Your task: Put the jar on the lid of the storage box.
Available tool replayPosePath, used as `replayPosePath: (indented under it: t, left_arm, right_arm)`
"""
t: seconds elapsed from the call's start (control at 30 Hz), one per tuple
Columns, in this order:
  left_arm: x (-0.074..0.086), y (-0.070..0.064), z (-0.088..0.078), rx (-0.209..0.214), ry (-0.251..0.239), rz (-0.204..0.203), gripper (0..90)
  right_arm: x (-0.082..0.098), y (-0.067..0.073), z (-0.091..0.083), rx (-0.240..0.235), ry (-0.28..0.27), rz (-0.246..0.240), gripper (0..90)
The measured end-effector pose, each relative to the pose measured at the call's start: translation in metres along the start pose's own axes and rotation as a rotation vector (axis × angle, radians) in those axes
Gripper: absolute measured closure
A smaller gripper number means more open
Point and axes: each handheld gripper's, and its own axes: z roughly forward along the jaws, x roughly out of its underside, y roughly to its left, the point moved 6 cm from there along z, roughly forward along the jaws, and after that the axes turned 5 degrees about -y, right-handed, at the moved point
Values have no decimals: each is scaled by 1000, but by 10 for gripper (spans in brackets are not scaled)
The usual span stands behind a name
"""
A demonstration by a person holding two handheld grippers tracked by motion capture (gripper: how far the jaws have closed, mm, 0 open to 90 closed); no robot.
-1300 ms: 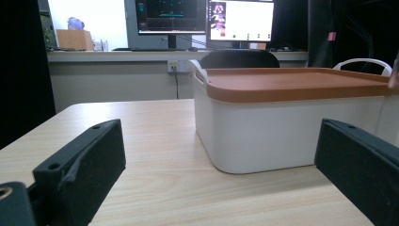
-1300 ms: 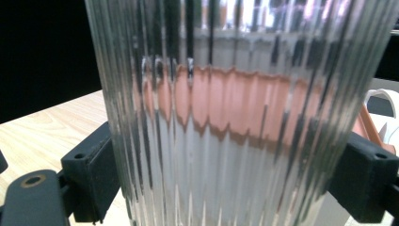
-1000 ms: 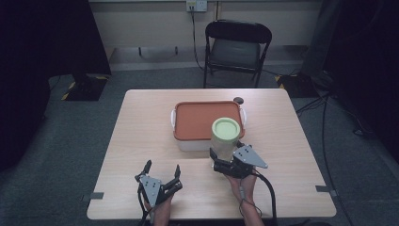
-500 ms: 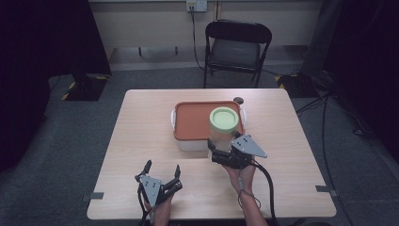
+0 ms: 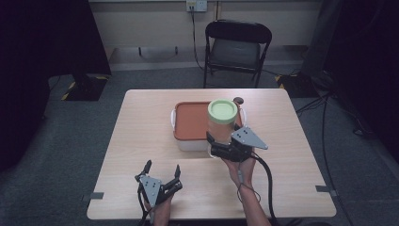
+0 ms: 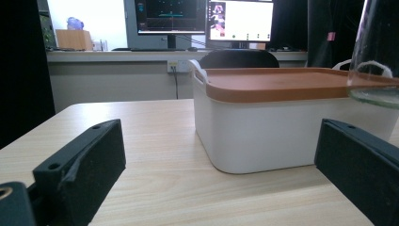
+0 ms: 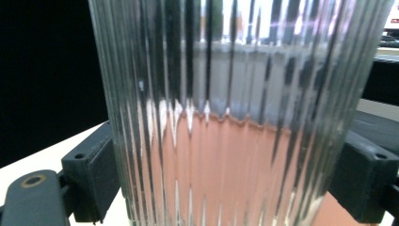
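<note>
Right gripper (image 5: 221, 145) has its jaws clamped low on the ribbed clear glass jar with pale green lid (image 5: 222, 117), holding it above the orange-lidded white plastic box (image 5: 190, 123), apparently for setting on top. Left gripper (image 5: 160, 174) rests on the wooden tabletop (image 5: 141, 141), jaws apart, empty.

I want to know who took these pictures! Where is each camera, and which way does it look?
High view: sits above the table, looking forward and down; both forearms, the left gripper and right gripper show.
Left gripper view: rides low on the left gripper, looking across the table at the white box; its open jaws show.
Right gripper view: rides on the right gripper, looking straight at the ribbed jar between its jaws.
Shared: all three see the jar; the high and left gripper views share the box.
</note>
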Motion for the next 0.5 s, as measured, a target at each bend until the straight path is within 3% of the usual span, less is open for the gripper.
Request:
replayPosePath:
  t: [0.5]
  left_arm:
    - [0, 0, 0, -1, 0, 0, 19]
  right_arm:
    - [-20, -5, 4, 16, -36, -4, 112]
